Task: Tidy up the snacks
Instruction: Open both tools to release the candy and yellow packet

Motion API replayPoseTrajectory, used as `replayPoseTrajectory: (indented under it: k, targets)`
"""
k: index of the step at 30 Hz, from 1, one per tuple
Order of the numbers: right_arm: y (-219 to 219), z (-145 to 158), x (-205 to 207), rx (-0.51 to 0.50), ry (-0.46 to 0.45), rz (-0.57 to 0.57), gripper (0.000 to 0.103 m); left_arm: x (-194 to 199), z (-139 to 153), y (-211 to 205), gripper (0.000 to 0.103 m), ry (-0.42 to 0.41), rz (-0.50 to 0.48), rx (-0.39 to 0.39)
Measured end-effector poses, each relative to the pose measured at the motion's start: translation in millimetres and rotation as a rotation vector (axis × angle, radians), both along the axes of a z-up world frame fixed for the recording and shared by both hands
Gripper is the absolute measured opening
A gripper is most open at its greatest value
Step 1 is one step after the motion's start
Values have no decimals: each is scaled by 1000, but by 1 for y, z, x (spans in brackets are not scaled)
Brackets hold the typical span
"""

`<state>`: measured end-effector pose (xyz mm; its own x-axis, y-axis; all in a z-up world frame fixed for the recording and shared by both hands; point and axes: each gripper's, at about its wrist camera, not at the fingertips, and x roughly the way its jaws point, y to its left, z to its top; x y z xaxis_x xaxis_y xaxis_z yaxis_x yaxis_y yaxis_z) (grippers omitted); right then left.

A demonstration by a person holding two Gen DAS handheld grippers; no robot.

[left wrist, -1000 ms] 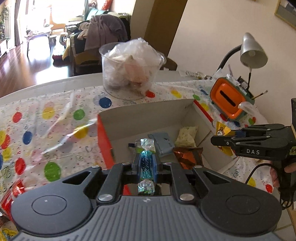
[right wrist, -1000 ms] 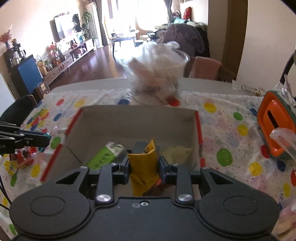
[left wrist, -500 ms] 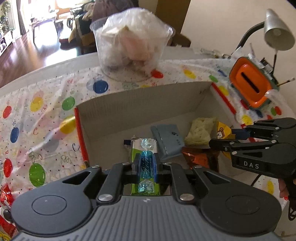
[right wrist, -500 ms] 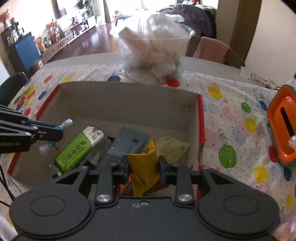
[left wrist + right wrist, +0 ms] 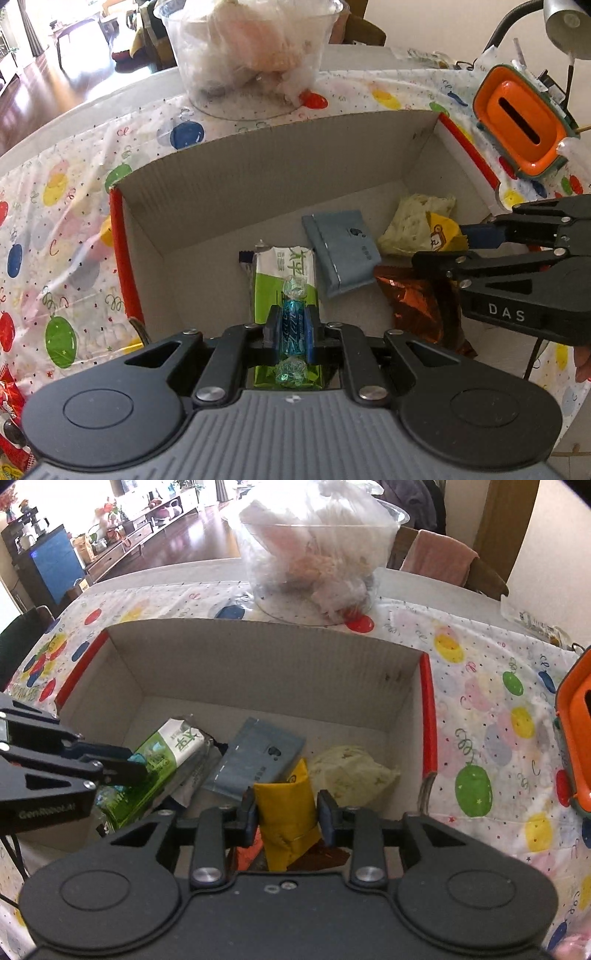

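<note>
Two claws poised over a cardboard box, each carrying a snack to be dropped in. The left claw [image 5: 291, 330] is pinched tight on a blue candy [image 5: 293, 325], gripped across its middle so both twisted ends stick out free, hanging above the near left of the box [image 5: 280, 166]. The right claw [image 5: 287, 814] has a folded yellow packet [image 5: 286, 812] between its pads; its jaws have just been opening slightly, and a thin gap shows beside each pad, so the packet looks released or nearly so, above the box's near right. Both tools tilt steeply downward, apparently to let go low rather than toss.

Inside the box lie a green-and-white bar [image 5: 286, 273] at left, a grey-blue pouch [image 5: 341, 251] in the middle, a pale yellowish packet [image 5: 417, 218] toward the far right, and a crumpled orange-brown wrapper [image 5: 421, 302] at near right. Beyond the box, on the dotted cloth [image 5: 55, 184] covering the surface, stands a clear tub [image 5: 255, 55] stuffed with plastic-wrapped items. An orange holder [image 5: 517, 118] sits far right.
</note>
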<state>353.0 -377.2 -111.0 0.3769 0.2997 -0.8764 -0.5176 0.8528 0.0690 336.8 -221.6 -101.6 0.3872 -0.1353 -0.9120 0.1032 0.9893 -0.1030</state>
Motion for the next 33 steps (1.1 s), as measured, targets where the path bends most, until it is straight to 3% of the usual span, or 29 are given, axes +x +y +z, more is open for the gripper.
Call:
replayPoseTrajectory:
  k: [9, 18, 23, 33]
  targets:
    - [-3, 1, -5, 4, 7, 8, 44, -1, -2, -2, 13, 2, 0, -16]
    - [-14, 23, -23, 67, -24, 12, 50, -19, 12, 0, 30, -53, 13, -46]
    - [-21, 37, -35, 119, -41, 11, 65, -35, 26, 5, 62, -110, 37, -72]
    - [-18, 71, -65, 204, -121, 61, 80, -73, 62, 24, 67, -227, 70, -107]
